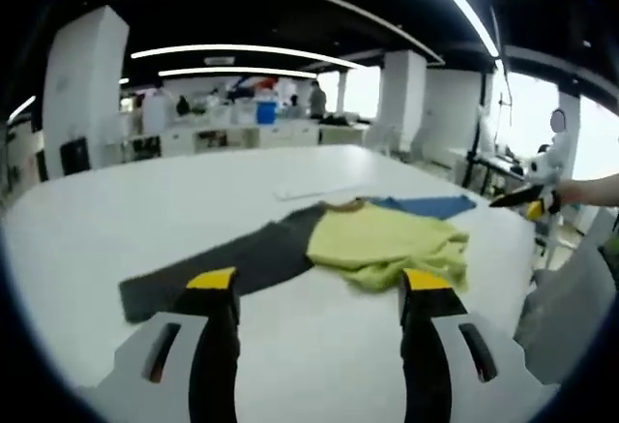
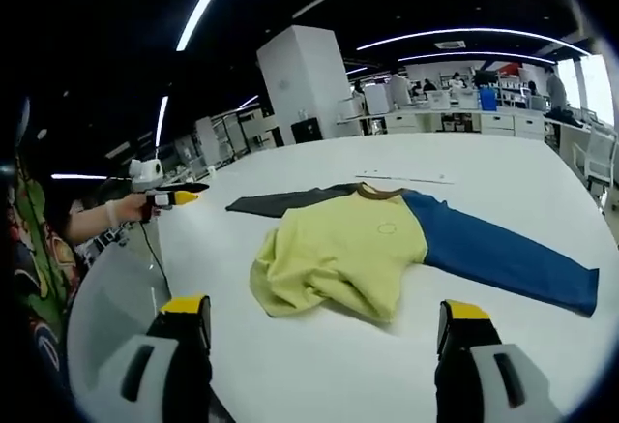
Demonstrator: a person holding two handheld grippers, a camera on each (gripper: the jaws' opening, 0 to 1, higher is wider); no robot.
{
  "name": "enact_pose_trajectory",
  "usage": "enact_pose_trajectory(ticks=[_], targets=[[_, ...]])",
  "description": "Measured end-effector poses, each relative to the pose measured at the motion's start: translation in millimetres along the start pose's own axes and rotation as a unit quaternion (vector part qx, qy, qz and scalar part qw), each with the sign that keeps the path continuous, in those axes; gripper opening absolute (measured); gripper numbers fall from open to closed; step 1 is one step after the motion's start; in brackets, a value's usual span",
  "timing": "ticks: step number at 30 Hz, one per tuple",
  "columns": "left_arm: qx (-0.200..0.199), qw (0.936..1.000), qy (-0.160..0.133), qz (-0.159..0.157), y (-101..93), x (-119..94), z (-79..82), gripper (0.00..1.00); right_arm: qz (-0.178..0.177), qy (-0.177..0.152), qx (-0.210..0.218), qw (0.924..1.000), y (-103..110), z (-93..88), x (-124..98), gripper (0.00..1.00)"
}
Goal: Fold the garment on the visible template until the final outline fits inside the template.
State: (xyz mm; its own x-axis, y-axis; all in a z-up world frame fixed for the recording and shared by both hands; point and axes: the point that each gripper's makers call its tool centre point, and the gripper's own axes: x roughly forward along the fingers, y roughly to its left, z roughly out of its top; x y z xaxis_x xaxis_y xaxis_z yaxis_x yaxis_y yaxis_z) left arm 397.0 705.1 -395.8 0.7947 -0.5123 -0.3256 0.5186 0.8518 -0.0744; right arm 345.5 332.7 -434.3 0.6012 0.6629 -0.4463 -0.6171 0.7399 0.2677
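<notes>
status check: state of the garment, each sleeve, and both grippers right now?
garment: on table, yellow body rumpled, not folded
blue sleeve: stretched out flat
dark grey sleeve: stretched out flat
left gripper: open, empty, above table
right gripper: open, empty

Low in the left gripper view, the left gripper (image 1: 324,297) is showing two black jaws capped with yellow tips, each rising from a pale grey moulded base with a slotted opening. The right gripper (image 2: 329,321), at the bottom of the right gripper view, is showing the same build: black jaws, yellow caps, grey housings with dark slots. At the left edge of that view, the person's hand (image 2: 116,212) is showing a white cuff or glove at the wrist.
</notes>
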Motion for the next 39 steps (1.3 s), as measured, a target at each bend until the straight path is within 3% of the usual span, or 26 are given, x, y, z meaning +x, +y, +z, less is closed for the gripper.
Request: enact_pose_trajectory(ticks=[7, 14, 16, 18, 20, 22, 23, 25, 28, 30, 34, 37, 39], targets=[[-0.007, 0.9999, -0.008, 0.004, -3.6, -6, -4.1, 0.61, 0.046, 0.022, -0.024, 0.9984, 30, 3.2, 34, 0.98], [-0.02, 0.9996, -0.014, 0.01, -4.8, -14, -11.2, 0.59, 0.046, 0.041, -0.035, 0.9975, 25, -1.3, 51, 0.96], [-0.022, 0.9996, -0.014, 0.01, -5.5, -16, -14.4, 0.59, 0.035, 0.051, -0.036, 0.9974, 16, -7.4, 52, 0.89], [-0.026, 0.9995, -0.011, 0.011, -5.8, -17, -16.2, 0.59, 0.005, 0.063, -0.053, 0.9966, 3, -12.5, 52, 0.75], [-0.026, 0.9995, -0.012, 0.013, -5.6, -17, -15.2, 0.58, -0.016, 0.083, -0.132, 0.9876, -6, -17.1, 55, 0.5], [-0.026, 0.9995, -0.014, 0.012, -6.0, -16, -13.0, 0.58, -0.008, 0.094, -0.157, 0.983, -1, -21.7, 60, 0.33], [-0.026, 0.9995, -0.015, 0.012, -6.2, -16, -12.1, 0.58, 0.007, 0.087, -0.149, 0.985, 6, -21.2, 64, 0.31], [-0.025, 0.9995, -0.017, 0.01, -6.8, -16, -9.9, 0.57, 0.014, 0.091, -0.146, 0.9849, 11, -22.8, 74, 0.37], [-0.032, 0.999, -0.028, 0.009, -8.5, -16, -5.2, 0.57, 0.0, 0.119, -0.215, 0.9693, 1, -29.7, 87, 0.37], [-0.036, 0.9989, -0.03, 0.01, -9.1, -17, -4.5, 0.57, 0.015, 0.129, -0.2, 0.9711, 4, -34.2, 95, 0.31], [-0.038, 0.9986, -0.034, 0.01, -12.0, -17, -3.0, 0.57, -0.002, 0.152, -0.249, 0.9564, -8, -38.6, 105, 0.29], [-0.037, 0.9986, -0.036, 0.009, -13.7, -16, -1.3, 0.57, -0.008, 0.168, -0.27, 0.9481, -16, -42.9, 109, 0.21], [-0.04, 0.9983, -0.041, 0.009, -14.7, -16, 1.0, 0.56, -0.018, 0.167, -0.277, 0.946, -21, -41.2, 110, 0.08]])
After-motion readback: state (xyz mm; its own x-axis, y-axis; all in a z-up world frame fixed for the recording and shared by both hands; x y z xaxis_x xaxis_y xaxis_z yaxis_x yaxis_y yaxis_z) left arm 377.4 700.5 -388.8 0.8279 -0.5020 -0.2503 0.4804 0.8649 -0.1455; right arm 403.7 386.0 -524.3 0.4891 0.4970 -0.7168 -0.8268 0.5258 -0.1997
